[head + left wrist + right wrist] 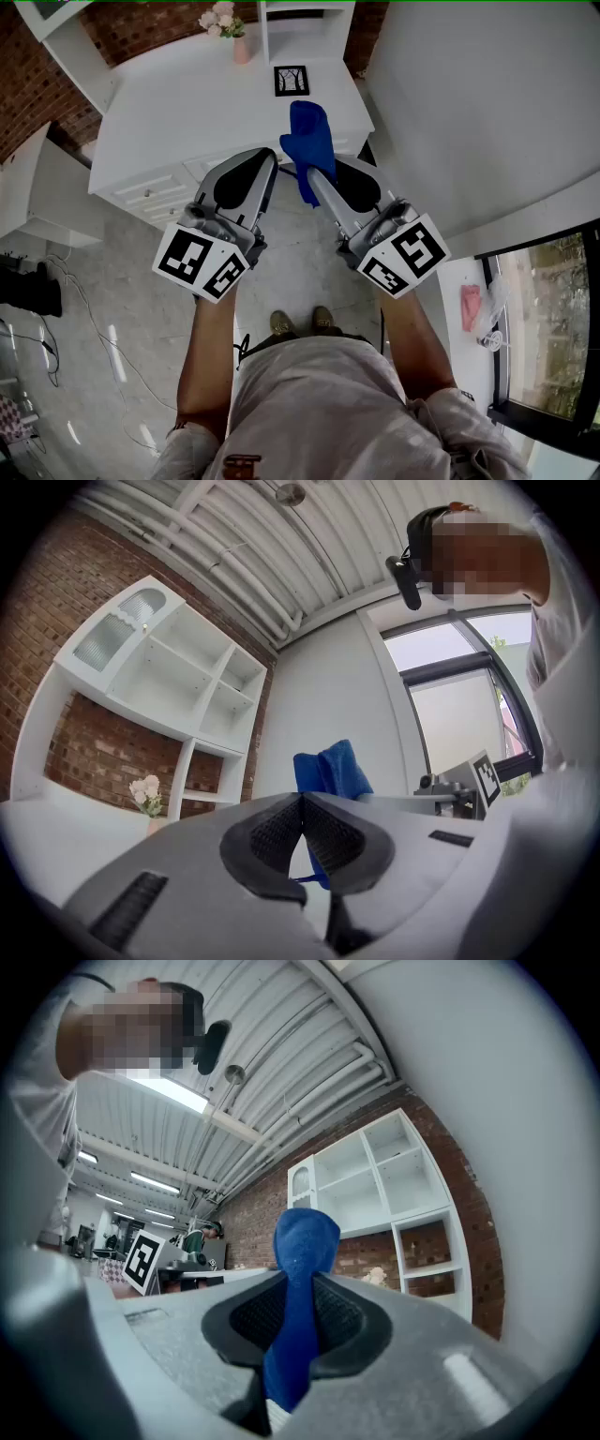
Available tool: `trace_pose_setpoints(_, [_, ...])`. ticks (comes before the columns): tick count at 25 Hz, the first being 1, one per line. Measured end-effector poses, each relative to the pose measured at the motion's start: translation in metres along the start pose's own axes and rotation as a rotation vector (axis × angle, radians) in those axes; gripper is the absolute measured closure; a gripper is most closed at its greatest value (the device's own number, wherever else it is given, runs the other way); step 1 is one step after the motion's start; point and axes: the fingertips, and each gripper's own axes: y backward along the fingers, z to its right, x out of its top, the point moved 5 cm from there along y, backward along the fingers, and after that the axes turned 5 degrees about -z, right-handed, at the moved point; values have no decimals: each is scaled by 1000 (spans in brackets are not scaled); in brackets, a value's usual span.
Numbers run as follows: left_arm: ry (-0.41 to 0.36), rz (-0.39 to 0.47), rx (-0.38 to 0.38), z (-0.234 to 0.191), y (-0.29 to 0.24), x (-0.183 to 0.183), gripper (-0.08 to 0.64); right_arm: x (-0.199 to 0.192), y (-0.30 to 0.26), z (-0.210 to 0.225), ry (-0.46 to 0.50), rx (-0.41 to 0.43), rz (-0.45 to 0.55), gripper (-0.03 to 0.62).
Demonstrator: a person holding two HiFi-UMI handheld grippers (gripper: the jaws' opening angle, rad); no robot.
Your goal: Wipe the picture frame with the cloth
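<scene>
- Surface: white desk (178, 103), at 12 o'clock in the head view. Its top is plain, and shut drawers (155, 192) show in its front edge.
- Room: a brick wall (28, 84) stands behind the desk, with a plain white wall (487, 103) at 2 o'clock. The floor (103, 309) is pale and stone-patterned, and thin cables (89, 323) trail across it at 8 o'clock. A dark-framed window (553, 319) sits at 4 o'clock. The left gripper view shows a ribbed ceiling (234, 536) with white pipes.
- Shelf unit (159, 682): white, open-fronted, set against the brick and divided into several compartments.
- Vase (241, 49): pink, at the desk's far edge, at 10 o'clock from the picture frame. It holds pale flowers (221, 17).
- Picture frame (292, 80): black-bordered, with a dark branching print on white. It stands on the far part of the desk, at 12 o'clock from the cloth.
- Cloth (309, 145): blue and bunched, held upright in the air. In the head view its top lies just under the frame, and whether the two touch cannot be told.
- Right gripper (314, 173): its jaws are clamped on the cloth, which rises between the pads and folds over above them.
- Left gripper (272, 157): its jaws are closed tip to tip with nothing between them. It is level with the right gripper, at 9 o'clock from the cloth.
</scene>
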Motion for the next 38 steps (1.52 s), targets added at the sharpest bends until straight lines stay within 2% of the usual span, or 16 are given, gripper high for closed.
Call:
trace_pose_setpoints(12, [1,8,-2,-8,9,2,560,0,-7,-9,-16,8,10,528])
trace_pose_setpoints(26, [14,14,-23,-51,36,5,560,-2,-38,-30,4,-39,-10,528])
trace_pose_setpoints(32, [28,6,-21,-71,31,-3,560,-11,-53,-18,3,-56,-35,526])
trace_pose_setpoints(38, [11,3,1,-99,9,-7,560,-20,-75,10,19,-47,-32,528])
